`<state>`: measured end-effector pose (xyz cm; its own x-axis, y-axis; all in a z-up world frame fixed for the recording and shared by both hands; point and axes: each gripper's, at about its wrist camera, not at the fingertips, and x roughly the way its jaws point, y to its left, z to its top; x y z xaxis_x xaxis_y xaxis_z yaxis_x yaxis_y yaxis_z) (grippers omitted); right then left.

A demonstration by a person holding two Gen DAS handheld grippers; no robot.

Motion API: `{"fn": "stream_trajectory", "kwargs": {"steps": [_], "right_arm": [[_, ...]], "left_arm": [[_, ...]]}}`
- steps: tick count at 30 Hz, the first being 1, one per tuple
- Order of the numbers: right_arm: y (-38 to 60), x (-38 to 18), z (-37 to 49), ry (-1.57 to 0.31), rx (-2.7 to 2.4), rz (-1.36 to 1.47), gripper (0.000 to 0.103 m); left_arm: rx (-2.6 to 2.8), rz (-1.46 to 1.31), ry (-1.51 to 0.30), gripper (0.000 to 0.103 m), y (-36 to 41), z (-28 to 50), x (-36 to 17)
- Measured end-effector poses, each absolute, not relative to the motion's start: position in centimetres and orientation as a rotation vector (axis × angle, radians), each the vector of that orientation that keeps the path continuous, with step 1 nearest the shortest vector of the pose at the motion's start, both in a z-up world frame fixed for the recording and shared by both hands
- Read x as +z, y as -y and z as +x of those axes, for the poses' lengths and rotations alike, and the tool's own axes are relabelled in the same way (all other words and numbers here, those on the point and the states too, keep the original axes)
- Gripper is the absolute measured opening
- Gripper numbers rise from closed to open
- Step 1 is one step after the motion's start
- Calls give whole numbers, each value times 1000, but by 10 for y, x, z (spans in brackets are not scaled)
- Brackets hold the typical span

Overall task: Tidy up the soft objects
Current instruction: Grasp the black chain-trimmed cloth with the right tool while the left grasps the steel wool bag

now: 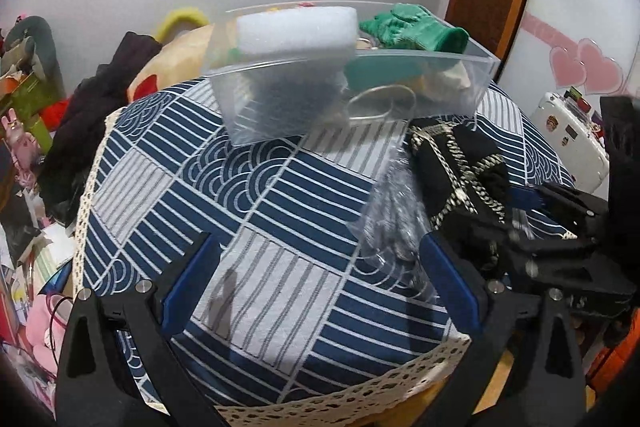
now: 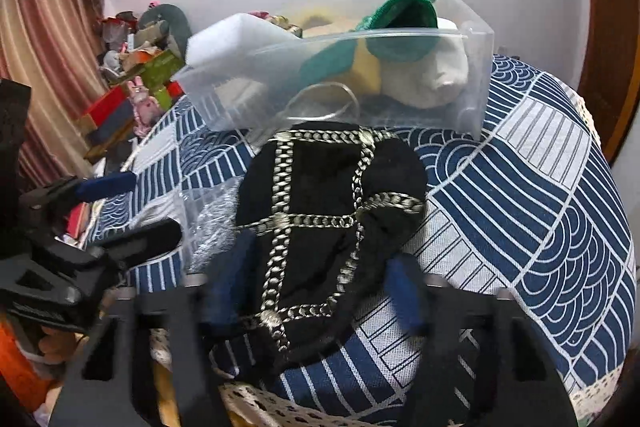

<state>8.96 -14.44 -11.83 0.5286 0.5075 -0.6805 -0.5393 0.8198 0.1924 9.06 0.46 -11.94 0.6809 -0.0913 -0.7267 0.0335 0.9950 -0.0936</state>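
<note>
Right hand-held gripper (image 2: 316,291) tilted down — blurred pads astride black chained cloth (image 2: 328,195), grip uncertain.

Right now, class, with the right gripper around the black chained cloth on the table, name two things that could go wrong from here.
1. The right gripper straddles the black cloth; its loose metal chain may snag or slip off a pad when lifted.
2. The clear bin is already piled, with the white foam block and green glove above its rim, so adding more might push something out.
</note>
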Motion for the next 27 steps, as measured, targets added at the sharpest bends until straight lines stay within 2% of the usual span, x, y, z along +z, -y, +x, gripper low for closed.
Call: {"fn": "stream_trajectory", "kwargs": {"steps": [1,4,14,18,23,24,27], "right_arm": [[146,-118,88,-792,626,-44,33],[149,-116,86,-782,632,-36,20],[174,-96,85,-677,536,-7,16],[182,-94,86,-664,514,10,17],[181,-91,85,-663,517,9,17],[180,-90,85,-662,518,5,17],[178,-89,83,-657,525,-2,17]], "left_arm": [[-75,-72,-821,101,-3,91,-119],[-96,-52,-826,101,7,94,-120],[-179,-35,-822,100,32,113,-122],[-201,-57,-850,75,34,127,-125],[-231,-87,-880,56,34,130,-137],[-235,-82,-869,42,35,127,-137],[-246,-78,-854,32,38,119,-134]]}}
